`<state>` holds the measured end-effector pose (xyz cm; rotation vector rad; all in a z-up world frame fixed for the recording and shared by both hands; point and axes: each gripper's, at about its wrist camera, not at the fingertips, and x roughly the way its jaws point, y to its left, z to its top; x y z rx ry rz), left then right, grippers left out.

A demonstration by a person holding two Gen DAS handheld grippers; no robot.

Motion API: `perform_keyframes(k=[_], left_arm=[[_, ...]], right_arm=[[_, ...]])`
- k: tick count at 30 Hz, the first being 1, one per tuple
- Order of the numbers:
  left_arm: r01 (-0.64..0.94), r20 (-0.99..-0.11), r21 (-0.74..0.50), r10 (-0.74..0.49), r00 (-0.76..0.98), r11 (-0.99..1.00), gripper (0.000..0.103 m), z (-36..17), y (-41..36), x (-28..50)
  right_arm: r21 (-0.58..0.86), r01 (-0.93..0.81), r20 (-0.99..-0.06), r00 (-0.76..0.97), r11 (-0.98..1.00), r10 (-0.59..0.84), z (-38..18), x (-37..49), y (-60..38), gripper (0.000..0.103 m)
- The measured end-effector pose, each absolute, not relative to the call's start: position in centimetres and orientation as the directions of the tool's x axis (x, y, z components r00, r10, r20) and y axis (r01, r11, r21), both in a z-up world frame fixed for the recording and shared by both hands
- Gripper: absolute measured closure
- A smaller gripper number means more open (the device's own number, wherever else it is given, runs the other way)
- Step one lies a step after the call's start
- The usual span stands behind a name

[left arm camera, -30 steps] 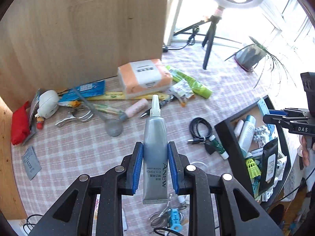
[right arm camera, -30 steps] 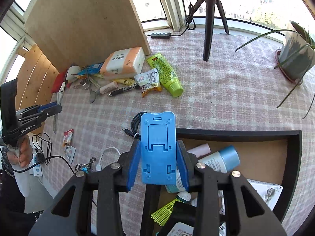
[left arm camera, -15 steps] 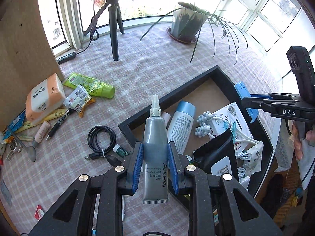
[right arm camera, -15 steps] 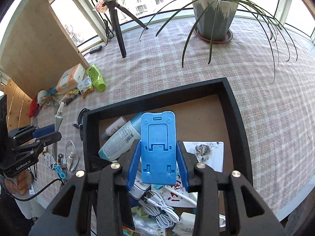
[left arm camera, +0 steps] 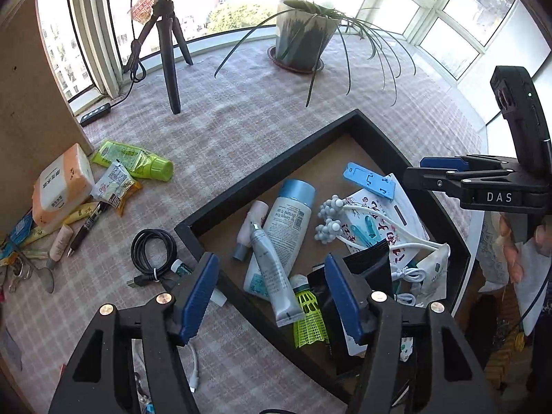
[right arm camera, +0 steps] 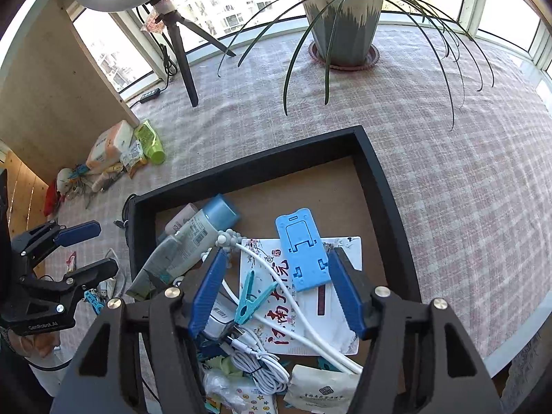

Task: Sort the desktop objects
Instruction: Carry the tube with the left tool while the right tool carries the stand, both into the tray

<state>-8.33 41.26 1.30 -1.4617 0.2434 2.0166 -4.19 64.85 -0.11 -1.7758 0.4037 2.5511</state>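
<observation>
Both hand-held grippers hang over the black tray [left arm camera: 386, 134] on the desk [left arm camera: 241, 127], jaws opening and empty. The left hand-held gripper [left arm camera: 272, 293] has dropped its grey tube [left arm camera: 272, 276] onto the bottle [left arm camera: 288, 220]. The right hand-held gripper [right arm camera: 276, 289] has released the blue phone stand [right arm camera: 303, 252], which now lies on a printed packet in the tray.

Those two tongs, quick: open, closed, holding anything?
Left tongs: opening, empty; grey tube dropped.
Right tongs: opening, empty; blue stand dropped.

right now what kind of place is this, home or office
Most likely a home: a sunlit bay-window corner. A checked cloth covers the surface, a potted plant stands by curved windows facing apartment blocks, and toiletries and cables fill a black tray.
</observation>
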Motion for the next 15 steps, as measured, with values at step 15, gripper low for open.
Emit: perform_keyframes(k=[15], left_arm=[[-0.373, -0.890, -0.190, 0.320, -0.325, -0.908, 0.042, 6.0, 26.3, -10.1]], right_arm=[[0.291, 0.095, -0.889, -0.341, -0.952, -0.305, 2.2, -8.1, 54.0, 0.042]])
